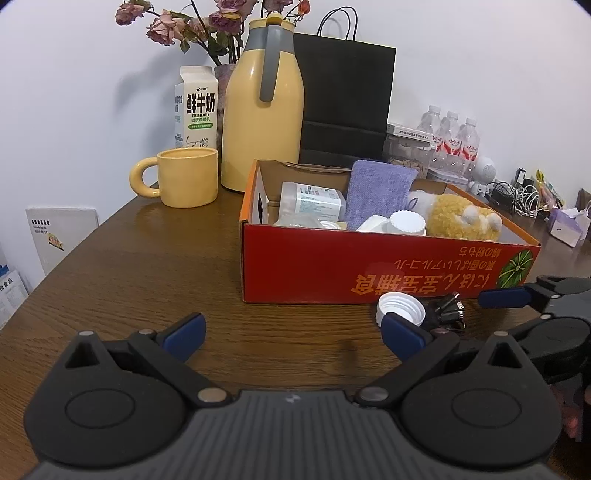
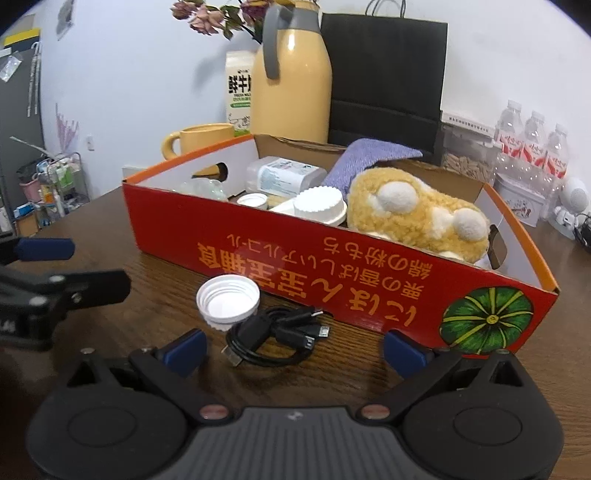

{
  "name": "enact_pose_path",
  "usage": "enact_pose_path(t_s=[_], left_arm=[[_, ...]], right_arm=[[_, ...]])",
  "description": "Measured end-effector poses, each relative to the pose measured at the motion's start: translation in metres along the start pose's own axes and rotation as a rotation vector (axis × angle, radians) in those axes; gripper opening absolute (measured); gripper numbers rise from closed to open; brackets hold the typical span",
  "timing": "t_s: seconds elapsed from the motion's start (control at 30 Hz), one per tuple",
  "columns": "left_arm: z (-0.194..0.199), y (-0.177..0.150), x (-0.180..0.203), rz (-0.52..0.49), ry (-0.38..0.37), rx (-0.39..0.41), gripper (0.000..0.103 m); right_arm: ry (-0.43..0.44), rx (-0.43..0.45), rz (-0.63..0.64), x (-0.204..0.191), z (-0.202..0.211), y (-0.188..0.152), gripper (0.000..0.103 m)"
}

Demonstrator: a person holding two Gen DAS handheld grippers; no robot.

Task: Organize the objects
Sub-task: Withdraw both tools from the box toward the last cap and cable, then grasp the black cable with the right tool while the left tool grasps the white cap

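Observation:
A red cardboard box (image 1: 332,269) (image 2: 295,258) stands on the wooden table, holding a yellow plush toy (image 2: 417,218), a purple cloth (image 1: 380,192), a clear plastic case (image 1: 310,201) and white jars (image 2: 319,205). In front of the box lie a white screw lid (image 2: 228,303) (image 1: 400,306), open side up, and a coiled black USB cable (image 2: 277,338) (image 1: 448,312). My right gripper (image 2: 293,349) is open just short of the cable, nothing between its pads. My left gripper (image 1: 293,334) is open over bare table, left of the lid.
Behind the box stand a yellow mug (image 1: 184,177), a yellow thermos jug (image 1: 264,107), a milk carton (image 1: 195,107), a black paper bag (image 1: 345,96) and dried flowers (image 1: 207,22). Water bottles (image 2: 532,144) and small clutter sit at the far right.

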State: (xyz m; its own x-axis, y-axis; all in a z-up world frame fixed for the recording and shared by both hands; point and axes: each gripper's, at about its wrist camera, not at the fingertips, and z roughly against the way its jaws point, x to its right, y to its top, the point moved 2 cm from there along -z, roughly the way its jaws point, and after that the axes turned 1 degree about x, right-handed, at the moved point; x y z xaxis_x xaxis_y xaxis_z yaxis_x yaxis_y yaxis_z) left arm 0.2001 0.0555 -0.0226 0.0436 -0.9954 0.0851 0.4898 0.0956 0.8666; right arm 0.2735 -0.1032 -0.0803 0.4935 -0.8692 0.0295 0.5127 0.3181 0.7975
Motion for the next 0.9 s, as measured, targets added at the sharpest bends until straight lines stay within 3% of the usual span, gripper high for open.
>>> enact_pose_path(t_s=[0.1,0.3,0.37,0.4,0.9], left_arm=[[-0.001,0.000,0.000,0.004,-0.008,-0.005,0.103],[-0.002,-0.001,0.001,0.007,-0.010,-0.013,0.103],[-0.003,-0.002,0.001,0.008,-0.012,-0.015,0.103],[-0.003,-0.002,0.001,0.008,-0.014,-0.015,0.103],[-0.008,-0.002,0.005,-0.004,0.020,-0.032,0.103]], right_arm=[[0.005,-0.011,-0.011,-0.001,-0.003,0.001,0.097],[0.044,0.001,-0.028,-0.001,-0.001,0.001,0.074],[0.065,0.011,-0.016,-0.004,0.001,0.001,0.059],[0.072,0.015,-0.009,-0.006,0.002,0.001,0.057],[0.050,0.100,-0.005,-0.003,0.024,-0.003,0.054]])
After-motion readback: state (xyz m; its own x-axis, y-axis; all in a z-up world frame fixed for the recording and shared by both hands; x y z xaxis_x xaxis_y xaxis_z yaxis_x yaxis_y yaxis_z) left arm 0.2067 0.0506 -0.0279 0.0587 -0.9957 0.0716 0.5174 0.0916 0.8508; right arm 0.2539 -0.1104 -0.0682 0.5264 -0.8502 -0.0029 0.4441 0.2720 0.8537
